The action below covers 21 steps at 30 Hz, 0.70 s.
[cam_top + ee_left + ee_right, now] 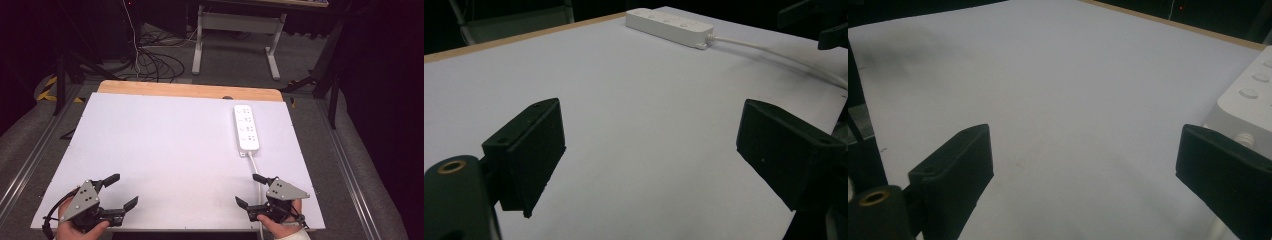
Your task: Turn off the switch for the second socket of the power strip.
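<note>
Both my tools, left [118, 192] and right [247, 189], gape empty; the right could snag the white plastic power strip's [247, 128] cord [255, 166] just beside it.

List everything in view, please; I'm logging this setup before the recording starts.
power strip: one, white, far right of the table.
cord: one, white, runs from the strip toward the near edge.
table: one, white top with a wooden far edge.
desk frame: one, pale, on the floor behind.
cables: several, dark, on the floor behind.
left claw: black, open, near left corner.
right claw: black, open, near right, beside the cord.
</note>
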Available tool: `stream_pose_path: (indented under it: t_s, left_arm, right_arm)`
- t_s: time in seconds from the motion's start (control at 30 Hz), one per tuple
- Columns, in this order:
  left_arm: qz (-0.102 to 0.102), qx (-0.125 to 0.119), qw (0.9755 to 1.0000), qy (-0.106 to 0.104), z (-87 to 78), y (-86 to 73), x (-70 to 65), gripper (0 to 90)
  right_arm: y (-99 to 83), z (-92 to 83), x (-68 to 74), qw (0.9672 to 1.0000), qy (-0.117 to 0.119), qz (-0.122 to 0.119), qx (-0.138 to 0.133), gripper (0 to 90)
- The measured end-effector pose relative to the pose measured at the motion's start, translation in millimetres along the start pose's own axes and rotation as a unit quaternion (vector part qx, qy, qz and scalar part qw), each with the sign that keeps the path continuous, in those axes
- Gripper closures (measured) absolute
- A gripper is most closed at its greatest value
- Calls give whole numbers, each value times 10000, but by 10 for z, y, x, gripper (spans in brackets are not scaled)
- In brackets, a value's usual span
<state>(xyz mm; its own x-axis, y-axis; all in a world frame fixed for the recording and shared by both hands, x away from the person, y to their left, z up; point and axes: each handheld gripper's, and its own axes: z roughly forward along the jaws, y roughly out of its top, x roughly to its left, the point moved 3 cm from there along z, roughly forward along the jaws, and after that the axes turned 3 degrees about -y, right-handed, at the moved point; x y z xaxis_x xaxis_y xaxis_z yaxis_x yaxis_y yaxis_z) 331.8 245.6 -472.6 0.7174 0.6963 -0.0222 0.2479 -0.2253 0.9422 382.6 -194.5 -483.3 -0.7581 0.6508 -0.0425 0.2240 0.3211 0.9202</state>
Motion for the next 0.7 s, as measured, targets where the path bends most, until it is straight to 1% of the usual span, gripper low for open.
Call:
stream_pose_path:
  t_s: [0.03,0.13,0.2,0.23,0.33,0.37,0.4,0.43,0.47,0.57,0.6,0.63,0.67,0.7]
  left_arm:
    - [-13,-1,10000,-41,0,-4,4,133]
    - [-3,-8,10000,-14,1,-1,0,136]
    - [137,16,9999,40,-2,8,3,137]
    - [137,16,9999,40,-2,8,3,137]
    - [233,75,9996,109,1,11,-2,137]
    - [298,86,9994,130,13,19,-11,136]
    - [298,86,9994,130,13,19,-11,134]
    - [248,65,9996,94,20,25,-26,134]
    - [270,62,9996,76,21,34,-27,132]
    - [236,52,9997,28,14,37,-27,134]
    - [177,30,9998,14,10,37,-24,134]
    - [141,14,9999,5,5,37,-19,136]
    - [129,13,9999,11,0,36,-14,136]
    - [139,23,9999,17,-4,35,-8,136]
  right_arm:
    - [0,0,1,10000,0,-5,1,93]
    - [4,-4,3,10000,15,3,-8,103]
    - [6,-6,3,10000,12,-17,-5,106]
    - [8,-8,4,10000,7,-37,-2,110]
    - [11,-7,6,10000,6,-79,-2,115]
    - [14,-7,7,10000,3,-88,-6,117]
    - [17,-7,8,9999,5,-99,-19,120]
    - [17,-7,8,9999,5,-99,-19,120]
    - [23,-12,6,9999,-17,-138,-7,129]
    - [32,-13,6,9999,-14,-161,-41,141]
    - [32,-13,6,9999,-14,-161,-41,141]
    - [42,-6,9,9999,-19,-131,-50,159]
    - [50,-4,9,9999,-15,-160,-47,184]
    - [50,-4,9,9999,-15,-160,-47,184]
